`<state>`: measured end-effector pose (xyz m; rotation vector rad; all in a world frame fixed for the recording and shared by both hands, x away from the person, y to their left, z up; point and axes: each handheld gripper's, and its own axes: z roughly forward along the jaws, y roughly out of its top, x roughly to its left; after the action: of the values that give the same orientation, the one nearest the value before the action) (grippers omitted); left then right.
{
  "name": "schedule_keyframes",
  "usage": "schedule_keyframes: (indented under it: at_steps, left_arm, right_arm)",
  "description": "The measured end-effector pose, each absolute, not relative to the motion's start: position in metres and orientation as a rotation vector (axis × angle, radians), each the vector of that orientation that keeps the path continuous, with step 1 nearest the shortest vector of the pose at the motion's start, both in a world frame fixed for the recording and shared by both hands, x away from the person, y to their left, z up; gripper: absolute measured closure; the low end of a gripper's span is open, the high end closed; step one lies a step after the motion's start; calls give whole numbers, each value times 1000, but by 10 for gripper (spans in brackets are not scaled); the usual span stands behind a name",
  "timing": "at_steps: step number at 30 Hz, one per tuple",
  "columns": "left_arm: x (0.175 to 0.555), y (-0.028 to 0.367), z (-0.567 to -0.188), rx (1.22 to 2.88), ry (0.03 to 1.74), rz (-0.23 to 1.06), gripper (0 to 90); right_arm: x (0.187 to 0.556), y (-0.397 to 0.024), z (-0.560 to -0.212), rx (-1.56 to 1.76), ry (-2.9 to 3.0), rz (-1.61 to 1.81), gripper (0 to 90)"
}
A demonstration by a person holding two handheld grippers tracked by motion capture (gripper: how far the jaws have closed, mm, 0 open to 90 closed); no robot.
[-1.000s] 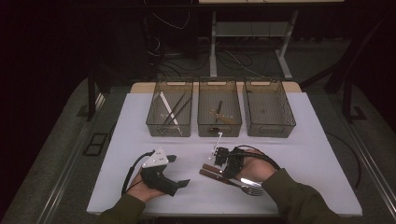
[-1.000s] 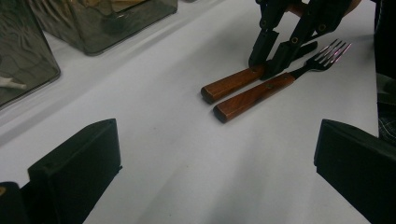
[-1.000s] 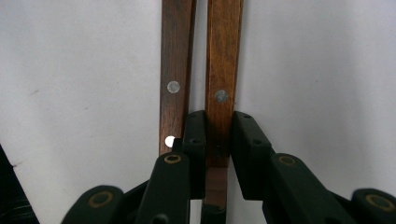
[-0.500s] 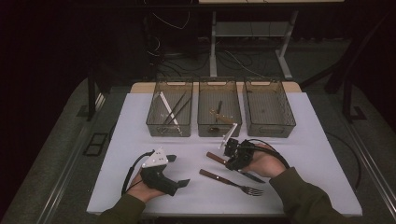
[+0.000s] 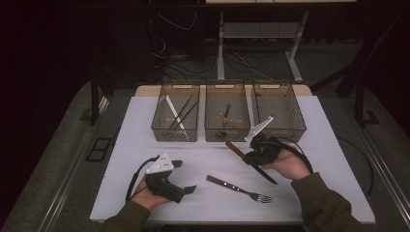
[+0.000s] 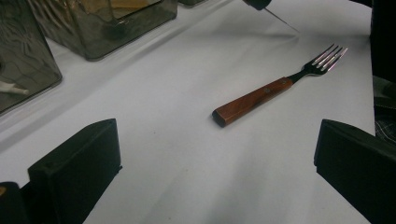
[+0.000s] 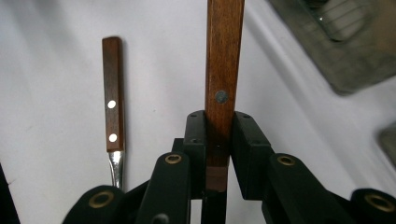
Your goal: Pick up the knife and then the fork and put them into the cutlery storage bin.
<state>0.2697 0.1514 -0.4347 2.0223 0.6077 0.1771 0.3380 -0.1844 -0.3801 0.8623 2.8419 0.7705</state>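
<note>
The high view is dim overall: the white desk (image 5: 145,121) is the one lit surface, softly and evenly from above, while the floor and background sink into near black with faint grain. Shadows there are weak and short. In the left gripper view the light is brighter and cool; the fork (image 6: 275,91) lies sharp, its tines catching small glints, while the near black jaws are soft and the bins (image 6: 107,23) at the top edge are slightly blurred. In the right gripper view the wooden handle (image 7: 223,70) is crisp, and the bins (image 7: 345,42) at upper right smear out of focus.
</note>
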Motion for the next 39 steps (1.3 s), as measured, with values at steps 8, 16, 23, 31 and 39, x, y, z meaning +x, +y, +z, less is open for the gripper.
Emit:
schedule_keyframes:
  at_steps: [8,16,23,31,39]
  left_arm:
    - [270,152,-435,2021,606,175,0]
    - [270,152,-435,2022,609,175,0]
    - [271,152,-435,2023,607,180,0]
    - [270,151,-436,2025,616,179,0]
    - [270,151,-435,2025,612,180,0]
  right_arm:
    - [343,-208,-369,941,2760,911,767]
    - [348,-230,-355,990,2638,1062,767]
    - [349,-246,-341,1015,2533,1148,767]
    - [356,-261,-323,1034,2426,1183,766]
    - [376,-274,-302,1060,2326,1159,767]
